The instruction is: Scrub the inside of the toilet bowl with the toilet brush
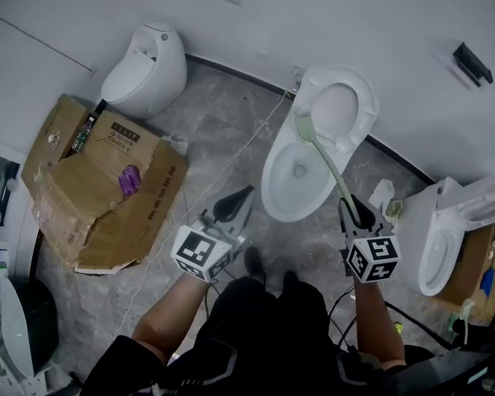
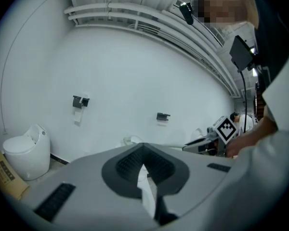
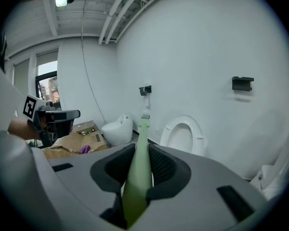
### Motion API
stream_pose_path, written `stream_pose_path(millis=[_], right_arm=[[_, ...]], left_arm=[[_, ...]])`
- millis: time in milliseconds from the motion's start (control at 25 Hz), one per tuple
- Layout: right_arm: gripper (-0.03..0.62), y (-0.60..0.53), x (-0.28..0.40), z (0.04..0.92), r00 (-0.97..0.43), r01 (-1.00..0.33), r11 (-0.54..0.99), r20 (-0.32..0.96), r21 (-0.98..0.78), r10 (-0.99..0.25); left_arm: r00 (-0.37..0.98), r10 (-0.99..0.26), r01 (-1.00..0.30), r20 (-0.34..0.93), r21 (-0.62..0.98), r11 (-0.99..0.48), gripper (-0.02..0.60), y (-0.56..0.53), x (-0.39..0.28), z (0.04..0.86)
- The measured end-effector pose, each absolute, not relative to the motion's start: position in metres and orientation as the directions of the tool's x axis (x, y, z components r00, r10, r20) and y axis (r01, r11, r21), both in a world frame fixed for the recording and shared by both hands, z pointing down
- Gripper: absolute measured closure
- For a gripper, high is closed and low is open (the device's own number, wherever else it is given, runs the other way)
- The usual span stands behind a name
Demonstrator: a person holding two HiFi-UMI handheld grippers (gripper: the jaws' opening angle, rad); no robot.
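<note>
My right gripper [image 1: 356,213] pinches handle of green toilet brush [image 1: 326,165]; brush head sits over back of toilet bowl [image 1: 271,190], below raised seat [image 1: 366,110]. My left gripper [image 1: 233,206] pressed together, empty.

Bright, even light; sharp, fisheye-warped, dark-vignetted edges.

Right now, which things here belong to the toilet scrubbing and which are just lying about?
Job: toilet brush, clamped in the right gripper; middle toilet bowl, seat up.
Lying about: cardboard boxes, egg-shaped toilet, right-hand toilet, crumpled paper.
</note>
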State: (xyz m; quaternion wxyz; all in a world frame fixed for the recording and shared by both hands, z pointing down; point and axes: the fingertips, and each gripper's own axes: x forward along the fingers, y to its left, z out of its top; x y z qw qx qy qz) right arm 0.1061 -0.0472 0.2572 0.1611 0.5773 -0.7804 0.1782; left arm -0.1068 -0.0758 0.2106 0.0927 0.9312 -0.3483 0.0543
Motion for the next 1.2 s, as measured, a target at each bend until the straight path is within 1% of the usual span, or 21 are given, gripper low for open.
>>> stream_pose_path(millis=[200,320,440,640,1200], right_arm=[[0.5,-0.051,0.112,0.279,-0.254,-0.967,0.238,0.483,-0.097,-0.838],[0.5,-0.053,0.118,0.296,-0.257,-0.966,0.235,0.504,-0.108,-0.825],[0.5,-0.06,0.127,0.314,-0.275,-0.961,0.254,0.519,-0.113,-0.809],[0.5,-0.068,0.141,0.341,-0.312,-0.946,0.31,0.54,-0.098,-0.782],[0.5,-0.058,0.156,0.441,-0.367,-0.909,0.406,0.634,-0.091,-0.681]], left_arm=[[0.764,-0.618,-0.643,0.184,0.138,-0.754,0.574,-0.088,-0.105,0.228],[0.767,-0.615,-0.641,0.183,0.172,-0.748,0.574,-0.094,-0.101,0.237],[0.771,-0.611,-0.637,0.18,0.2,-0.744,0.575,-0.098,-0.093,0.249],[0.754,-0.625,-0.656,0.203,0.173,-0.735,0.575,-0.098,-0.075,0.271],[0.707,-0.646,-0.704,0.287,0.198,-0.682,0.575,-0.087,-0.053,0.361]])
